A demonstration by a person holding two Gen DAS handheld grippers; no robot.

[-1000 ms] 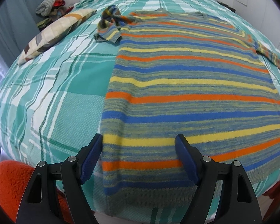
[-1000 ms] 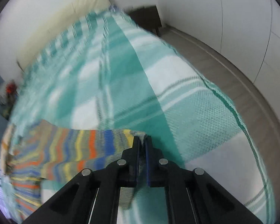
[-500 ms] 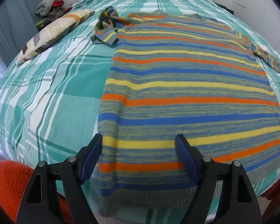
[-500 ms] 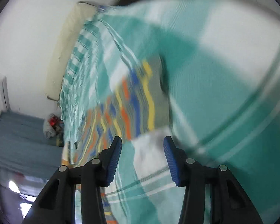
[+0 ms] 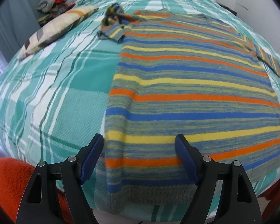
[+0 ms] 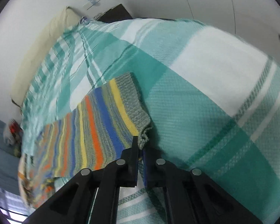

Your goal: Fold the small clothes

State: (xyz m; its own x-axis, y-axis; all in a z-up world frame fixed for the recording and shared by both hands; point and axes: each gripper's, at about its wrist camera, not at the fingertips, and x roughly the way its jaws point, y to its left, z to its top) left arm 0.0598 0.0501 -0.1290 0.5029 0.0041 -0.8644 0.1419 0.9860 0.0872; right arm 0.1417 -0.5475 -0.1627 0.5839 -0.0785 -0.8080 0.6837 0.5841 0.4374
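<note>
Green and white checks cover the big bed blanket (image 5: 46,85), and a striped sweater (image 5: 186,85) lies flat on it, filling the middle and right of the left tong's view. One sleeve (image 5: 113,22) is bunched up near the top of that view, beside a checked pillow (image 5: 57,28) at the upper left. The left tongs (image 5: 139,149) hang wide apart over the bottom hem, low in the frame, gripping nothing, much as they did a second ago, though the sweater has slid a little to the right in that view. The big change is on the other side. Half a second ago the right tongs (image 6: 140,145) were spread apart with nothing between them. Now they are pinched tight on the grey cuff (image 6: 143,140) of the other sleeve, low in the middle of the right view, with the sleeve running off to the lower left. I think this means the folding is only starting: the sleeve is caught and looks ready to be pulled over the sweater's body. The cuff is bunched, so it may slip out.
</note>
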